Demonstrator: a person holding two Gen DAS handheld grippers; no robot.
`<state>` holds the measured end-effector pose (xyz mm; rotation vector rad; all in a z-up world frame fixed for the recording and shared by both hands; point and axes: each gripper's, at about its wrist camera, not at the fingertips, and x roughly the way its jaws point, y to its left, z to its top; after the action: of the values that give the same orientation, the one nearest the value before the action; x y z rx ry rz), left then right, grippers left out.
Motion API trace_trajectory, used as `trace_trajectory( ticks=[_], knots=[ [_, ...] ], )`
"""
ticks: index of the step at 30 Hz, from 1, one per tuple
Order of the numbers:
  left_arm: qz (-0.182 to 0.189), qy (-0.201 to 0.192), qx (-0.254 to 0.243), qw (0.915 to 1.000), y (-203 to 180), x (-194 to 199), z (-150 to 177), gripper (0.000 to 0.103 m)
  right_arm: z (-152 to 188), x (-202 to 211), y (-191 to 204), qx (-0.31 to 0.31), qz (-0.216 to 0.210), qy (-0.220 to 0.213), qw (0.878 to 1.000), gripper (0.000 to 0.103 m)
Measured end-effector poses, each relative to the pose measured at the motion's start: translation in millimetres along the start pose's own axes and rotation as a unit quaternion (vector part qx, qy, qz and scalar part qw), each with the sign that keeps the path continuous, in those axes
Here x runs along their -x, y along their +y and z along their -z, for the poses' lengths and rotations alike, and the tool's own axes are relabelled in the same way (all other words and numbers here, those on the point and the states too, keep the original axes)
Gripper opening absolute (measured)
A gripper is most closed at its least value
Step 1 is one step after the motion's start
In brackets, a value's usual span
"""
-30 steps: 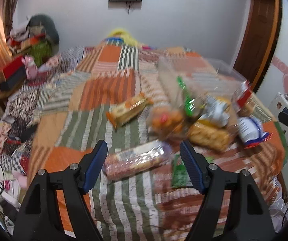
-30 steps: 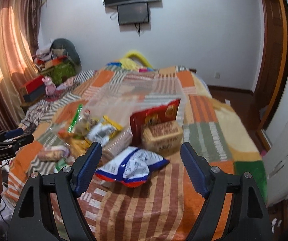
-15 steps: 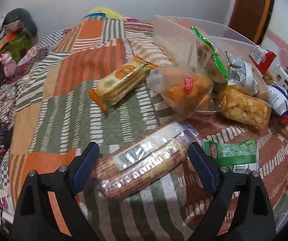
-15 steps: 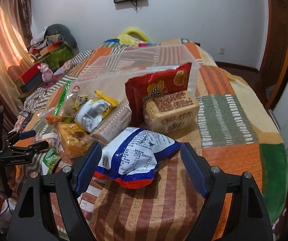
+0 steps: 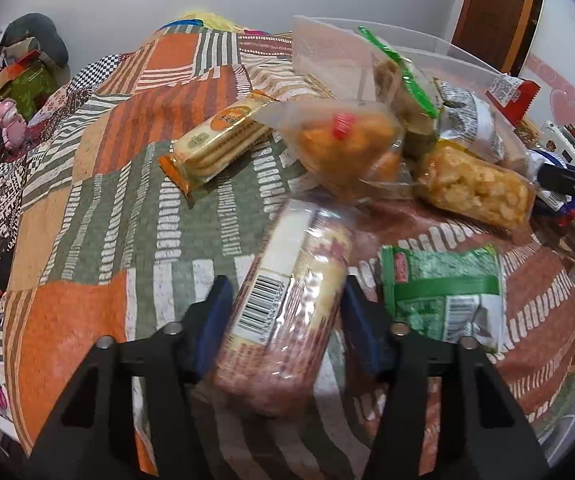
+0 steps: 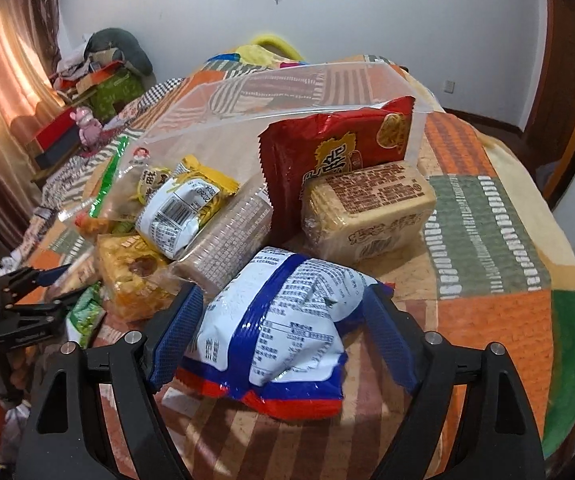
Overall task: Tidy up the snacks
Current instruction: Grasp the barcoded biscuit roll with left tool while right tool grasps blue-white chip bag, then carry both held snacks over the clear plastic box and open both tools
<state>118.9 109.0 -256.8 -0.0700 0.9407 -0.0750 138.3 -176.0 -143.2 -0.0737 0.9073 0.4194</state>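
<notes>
Left wrist view: the left gripper (image 5: pixel 285 320) was recorded closed around a biscuit sleeve (image 5: pixel 287 308) above the bed (image 5: pixel 87 320), the right gripper (image 6: pixel 279 336) spread astride a blue-white bag (image 6: pixel 283 328); crushing or slippage was judged possible.

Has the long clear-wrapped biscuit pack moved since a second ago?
Yes. The long clear-wrapped biscuit pack has turned from crosswise to lengthwise between the left hand-held gripper fingers, judged against the green foil sachet.

Patchwork bedspread (image 5: pixel 87 208) orange, green, white-striped; chip bag (image 6: pixel 283 320) white-blue; wafer pack (image 6: pixel 343 152) red.
</notes>
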Motion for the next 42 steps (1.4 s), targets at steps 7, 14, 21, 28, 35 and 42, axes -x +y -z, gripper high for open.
trace_trajectory(
  ticks=[7,14,21,28,35,42],
  knots=[
    [-0.005,0.004,0.019,0.9998,-12.2,5.2,4.6,0.046,5.6,-1.2,-8.6,-0.011,0.001,0.011,1.0,0.082],
    [-0.04,-0.002,0.032,0.9987,-18.9,0.9,2.5,0.046,12.1,-3.8,-13.3,-0.002,-0.009,0.014,1.0,0.069],
    [-0.056,-0.001,0.041,0.9976,-23.5,22.0,8.2,0.045,14.4,5.8,-14.5,-0.016,-0.02,0.011,1.0,0.051],
    [-0.061,-0.042,0.039,0.9965,-32.7,68.6,-1.8,0.045,16.3,38.1,-23.0,-0.011,-0.024,-0.022,0.999,0.05],
    [-0.045,-0.096,0.04,0.9935,-46.1,104.4,-38.1,0.045,0.7,71.1,-26.6,-0.008,-0.03,-0.08,0.996,0.049],
    [-0.034,-0.143,0.028,0.9887,-63.7,115.5,-86.1,0.045,-33.7,83.2,-23.8,0.001,-0.023,-0.137,0.99,0.05]
  ],
)
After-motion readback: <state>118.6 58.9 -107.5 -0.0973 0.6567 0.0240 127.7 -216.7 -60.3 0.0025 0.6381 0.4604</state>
